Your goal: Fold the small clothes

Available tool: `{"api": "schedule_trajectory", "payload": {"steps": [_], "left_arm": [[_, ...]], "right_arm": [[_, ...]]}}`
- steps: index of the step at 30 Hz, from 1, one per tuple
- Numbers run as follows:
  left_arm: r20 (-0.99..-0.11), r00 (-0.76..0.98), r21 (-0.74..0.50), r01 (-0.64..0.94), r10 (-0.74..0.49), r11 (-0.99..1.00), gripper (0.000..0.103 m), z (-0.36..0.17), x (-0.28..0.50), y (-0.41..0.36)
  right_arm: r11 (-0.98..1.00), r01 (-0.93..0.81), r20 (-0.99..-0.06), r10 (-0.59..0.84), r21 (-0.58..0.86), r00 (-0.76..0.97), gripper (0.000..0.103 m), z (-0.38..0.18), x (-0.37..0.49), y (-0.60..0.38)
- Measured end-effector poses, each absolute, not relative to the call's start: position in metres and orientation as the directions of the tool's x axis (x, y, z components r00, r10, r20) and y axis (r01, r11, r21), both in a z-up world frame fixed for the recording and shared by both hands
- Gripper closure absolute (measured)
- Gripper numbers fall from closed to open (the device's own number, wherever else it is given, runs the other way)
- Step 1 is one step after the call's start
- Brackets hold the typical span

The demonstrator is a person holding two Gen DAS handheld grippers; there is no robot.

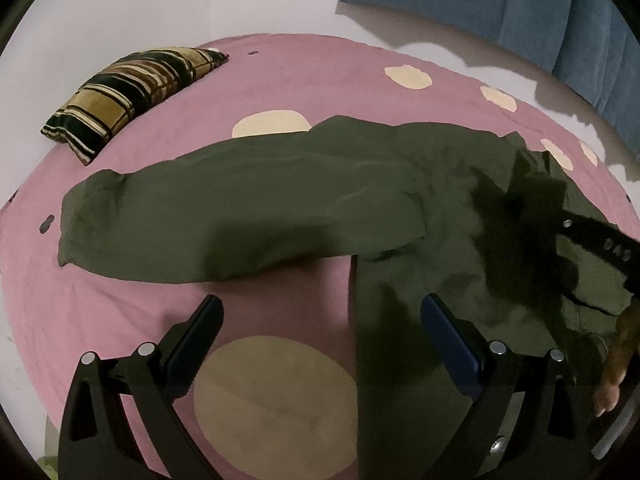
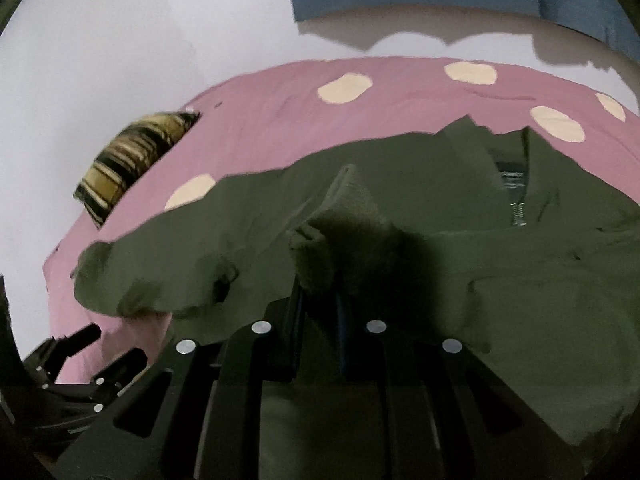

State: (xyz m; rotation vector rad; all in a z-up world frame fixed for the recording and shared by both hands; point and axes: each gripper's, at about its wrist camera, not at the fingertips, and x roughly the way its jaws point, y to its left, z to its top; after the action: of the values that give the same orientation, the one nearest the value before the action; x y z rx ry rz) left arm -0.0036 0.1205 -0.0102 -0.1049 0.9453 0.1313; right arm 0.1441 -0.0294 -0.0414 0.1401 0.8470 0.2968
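Note:
An olive green zip jacket (image 1: 304, 200) lies on a pink bedsheet with cream dots (image 1: 280, 64). One sleeve stretches to the left. My left gripper (image 1: 320, 320) is open and empty, just above the sheet beside the jacket's near edge. My right gripper (image 2: 318, 284) is shut on a fold of the jacket (image 2: 400, 200) and holds it raised; the zipper (image 2: 518, 208) shows at the right. The right gripper's arm also shows in the left wrist view (image 1: 600, 240).
A striped brown and black pillow (image 1: 128, 92) lies at the far left of the bed. A blue curtain (image 1: 520, 4) hangs on the white wall behind. The left gripper shows at the lower left of the right wrist view (image 2: 76, 344).

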Motion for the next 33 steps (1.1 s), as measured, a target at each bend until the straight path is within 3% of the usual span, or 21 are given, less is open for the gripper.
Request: {"api": "schedule_trajectory", "payload": {"steps": [4,7,11,13,15,20,23,29,33], "left_arm": [[-0.816,0.575,-0.028,-0.151,0.065,0.988,0.005,-0.012,-0.004,0.118],[-0.817,0.573,-0.027,-0.145,0.062,0.989,0.005,-0.013,-0.005,0.116],[-0.816,0.576,-0.028,-0.137,0.057,0.99,0.005,-0.012,-0.006,0.114],[-0.815,0.577,-0.027,-0.134,0.056,0.991,0.005,-0.012,-0.006,0.113],[-0.813,0.579,-0.027,-0.127,0.052,0.992,0.005,-0.012,-0.007,0.111],[-0.811,0.583,-0.028,-0.114,0.045,0.993,0.005,-0.012,-0.006,0.105],[-0.809,0.586,-0.028,-0.108,0.041,0.994,0.005,-0.011,-0.004,0.1],[-0.81,0.585,-0.023,-0.1,0.04,0.995,0.005,-0.008,-0.002,0.086],[-0.814,0.58,-0.015,-0.092,0.042,0.996,0.005,-0.009,-0.003,0.077]], "right_arm": [[0.946,-0.231,-0.756,0.322,0.228,0.57,0.085,-0.054,0.148,-0.013],[0.921,-0.265,-0.763,0.385,0.285,0.519,0.071,-0.06,0.147,-0.01],[0.869,-0.289,-0.715,0.494,0.401,0.494,0.07,-0.046,0.133,-0.04],[0.879,-0.264,-0.693,0.475,0.397,0.543,0.063,-0.027,0.122,-0.074],[0.893,-0.229,-0.654,0.442,0.388,0.613,0.047,-0.006,0.106,-0.126],[0.934,0.022,-0.652,0.233,0.358,0.722,0.038,0.004,0.071,-0.284],[0.899,0.151,-0.709,0.213,0.412,0.672,0.038,-0.029,0.061,-0.359],[0.855,0.128,-0.747,0.355,0.503,0.563,0.041,-0.083,0.063,-0.386],[0.876,0.121,-0.779,0.342,0.467,0.525,0.086,-0.093,0.069,-0.382]]}}
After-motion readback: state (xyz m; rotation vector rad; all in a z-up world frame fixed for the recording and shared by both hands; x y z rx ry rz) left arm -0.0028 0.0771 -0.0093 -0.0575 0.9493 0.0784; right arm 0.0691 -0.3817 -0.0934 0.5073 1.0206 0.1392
